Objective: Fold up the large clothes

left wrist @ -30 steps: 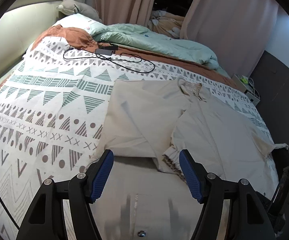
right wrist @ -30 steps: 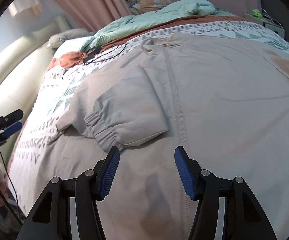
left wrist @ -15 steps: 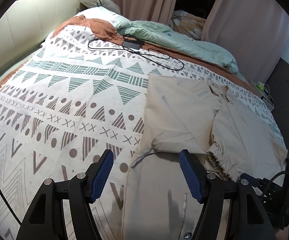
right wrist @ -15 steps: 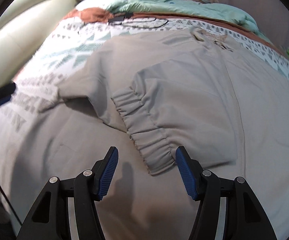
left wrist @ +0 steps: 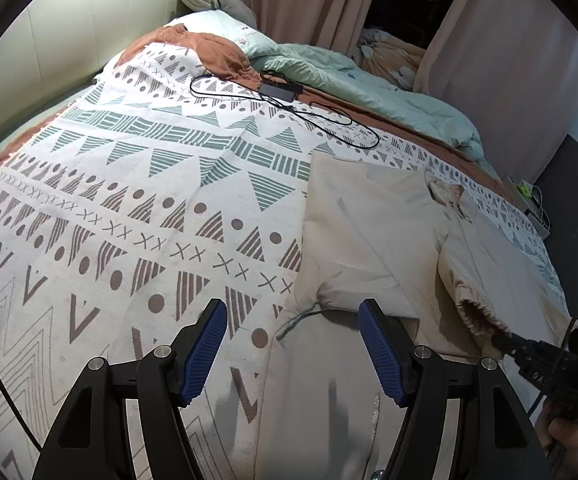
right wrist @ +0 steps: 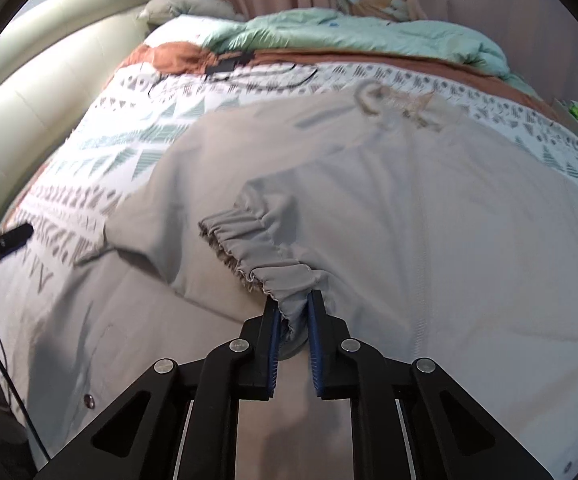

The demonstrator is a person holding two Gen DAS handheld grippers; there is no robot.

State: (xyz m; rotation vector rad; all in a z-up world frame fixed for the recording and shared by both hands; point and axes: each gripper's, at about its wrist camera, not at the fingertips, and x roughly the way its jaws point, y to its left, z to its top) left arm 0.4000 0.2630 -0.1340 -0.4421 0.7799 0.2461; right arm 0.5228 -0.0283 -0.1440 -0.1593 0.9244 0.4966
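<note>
Right gripper (right wrist: 292,312) closing on the cuff (right wrist: 265,248), earlier open short of it, jacket (right wrist: 409,208) flat on the bed (left wrist: 129,200), left gripper (left wrist: 293,344) wide open above jacket's left edge, holding nothing.

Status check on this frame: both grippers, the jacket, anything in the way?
Right gripper closing on the elastic sleeve cuff. Left gripper open, empty, over the beige jacket edge. Black charger cable lies farther up the bed, apart from it.

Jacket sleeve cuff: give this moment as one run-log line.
right hand-held gripper: closing on sleeve cuff | left hand-held gripper: open, empty, over jacket edge | jacket: spread on bed
</note>
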